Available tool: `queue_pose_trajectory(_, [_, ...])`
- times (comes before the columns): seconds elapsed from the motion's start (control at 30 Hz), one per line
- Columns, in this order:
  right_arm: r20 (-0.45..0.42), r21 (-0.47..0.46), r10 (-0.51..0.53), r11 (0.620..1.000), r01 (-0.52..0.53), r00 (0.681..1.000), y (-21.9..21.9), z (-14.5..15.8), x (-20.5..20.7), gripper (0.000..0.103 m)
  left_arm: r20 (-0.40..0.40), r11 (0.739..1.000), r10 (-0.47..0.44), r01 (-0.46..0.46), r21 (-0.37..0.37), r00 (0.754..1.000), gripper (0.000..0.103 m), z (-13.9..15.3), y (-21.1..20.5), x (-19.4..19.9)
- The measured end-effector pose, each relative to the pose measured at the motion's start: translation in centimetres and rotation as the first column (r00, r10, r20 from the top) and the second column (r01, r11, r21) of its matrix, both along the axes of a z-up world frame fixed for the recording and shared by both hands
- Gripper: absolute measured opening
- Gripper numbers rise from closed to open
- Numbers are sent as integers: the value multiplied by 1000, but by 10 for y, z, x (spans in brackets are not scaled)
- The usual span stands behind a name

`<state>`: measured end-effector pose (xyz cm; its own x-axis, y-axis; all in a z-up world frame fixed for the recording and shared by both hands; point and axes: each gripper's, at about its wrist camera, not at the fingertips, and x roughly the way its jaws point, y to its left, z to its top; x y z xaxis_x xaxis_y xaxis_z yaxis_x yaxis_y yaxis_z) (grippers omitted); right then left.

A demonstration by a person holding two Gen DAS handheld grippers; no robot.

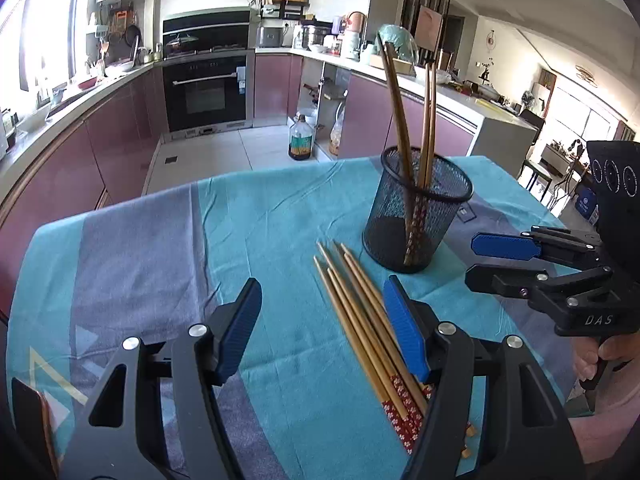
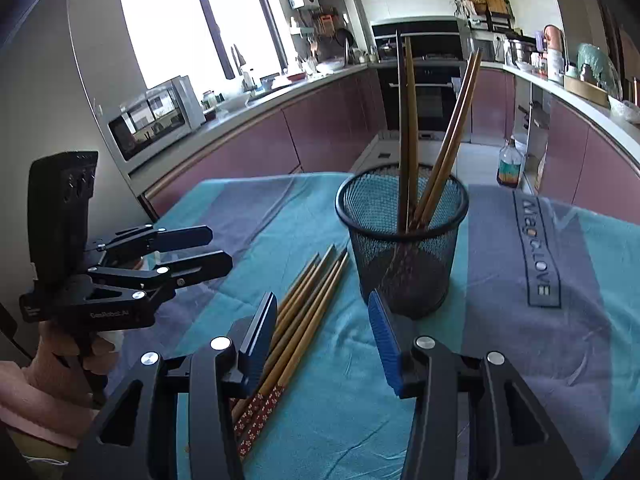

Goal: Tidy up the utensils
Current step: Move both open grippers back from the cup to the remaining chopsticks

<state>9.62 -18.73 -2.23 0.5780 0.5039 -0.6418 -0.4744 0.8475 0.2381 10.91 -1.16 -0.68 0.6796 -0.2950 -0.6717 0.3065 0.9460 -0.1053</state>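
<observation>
A black mesh cup (image 1: 416, 216) stands on the blue cloth and holds several wooden chopsticks upright; it also shows in the right wrist view (image 2: 402, 240). Several loose chopsticks (image 1: 360, 320) with red patterned ends lie on the cloth in front of the cup, and also show in the right wrist view (image 2: 304, 312). My left gripper (image 1: 320, 332) is open and empty above the cloth, its right finger over the loose chopsticks. My right gripper (image 2: 324, 340) is open and empty, just right of the loose chopsticks and in front of the cup. Each gripper shows in the other's view, the right (image 1: 476, 260) and the left (image 2: 220, 248).
The table is covered by a blue and grey cloth (image 1: 160, 248) with its far edge behind the cup. A phone-like object (image 1: 32, 420) lies at the near left. Kitchen counters, an oven (image 1: 208, 92) and a bottle (image 1: 300, 140) on the floor are beyond the table.
</observation>
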Motion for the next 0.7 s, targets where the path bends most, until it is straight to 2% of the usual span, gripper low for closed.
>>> queue_pose_trajectory(0.07, [-41,-6,14,1000,-14,999,8,-13,1,45,-19,1000,11,-10,28,1000,62,-14,-1,-3])
queue_pose_trajectory(0.2, [-74,-62,8,998,-13,997,22,-28,0,45,-76,1000,15,-14,10,997,62,-36,2,-7])
queue_pose_trajectory(0.43, [-83,-116,-5,993,-5,997,30,-38,-4,45,-118,1000,13,-10,21,993,62,-54,-7,-9])
queue_pose_trajectory(0.7, [-74,-170,2,985,-15,997,42,-46,-11,45,-129,998,-7,14,57,992,62,-60,-19,-15])
